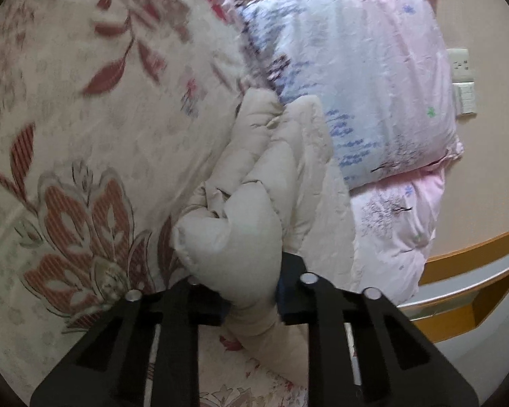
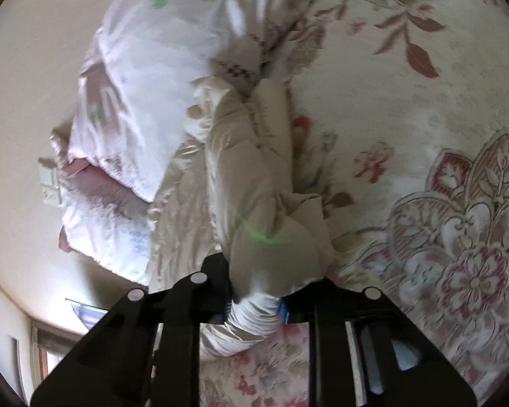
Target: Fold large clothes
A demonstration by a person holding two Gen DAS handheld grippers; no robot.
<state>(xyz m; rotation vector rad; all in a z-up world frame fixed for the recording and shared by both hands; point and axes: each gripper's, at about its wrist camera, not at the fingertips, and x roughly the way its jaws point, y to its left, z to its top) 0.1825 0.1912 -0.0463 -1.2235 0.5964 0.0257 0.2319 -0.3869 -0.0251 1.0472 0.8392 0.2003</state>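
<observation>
Both the left gripper and the right gripper are clamped on the jacket, probably to carry its edge over for a fold. It lies bunched on the bedspread, touching the pillow.

Wrist views close over shared bedspread

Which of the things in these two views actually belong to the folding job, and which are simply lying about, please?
Part of the job:
- beige puffer jacket
- left gripper, shut on the jacket
- right gripper, shut on the jacket

Just lying about:
- pink and blue pillows
- floral bedspread under the jacket
- wall switches
- wooden bedside shelf
</observation>
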